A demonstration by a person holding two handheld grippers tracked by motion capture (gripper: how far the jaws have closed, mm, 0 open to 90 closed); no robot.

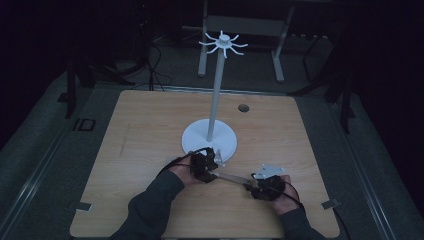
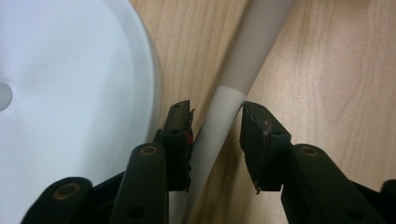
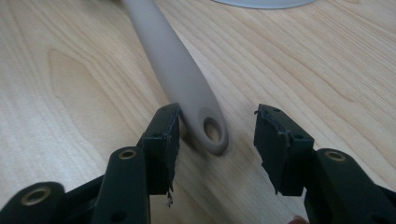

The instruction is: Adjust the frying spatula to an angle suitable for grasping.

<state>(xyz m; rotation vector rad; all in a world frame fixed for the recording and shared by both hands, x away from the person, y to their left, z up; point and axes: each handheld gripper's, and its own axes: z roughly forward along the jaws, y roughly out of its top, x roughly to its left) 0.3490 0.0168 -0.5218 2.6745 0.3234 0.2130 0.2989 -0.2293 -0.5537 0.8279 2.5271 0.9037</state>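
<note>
Dim room surrounds pale wooden table (image 1: 150,150).

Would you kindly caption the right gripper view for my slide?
Open right gripper straddling the utensil handle's holed end on the table.

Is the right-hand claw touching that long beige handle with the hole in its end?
Touching, on one side. The right gripper view shows the beige handle against one pad of the right gripper, with bare wooden table before the other.

Beside the white stand base (image 2: 70,93), a beige handle (image 3: 182,79) with a white end (image 2: 219,126) is seen on light woodgrain table (image 3: 70,93).
</note>
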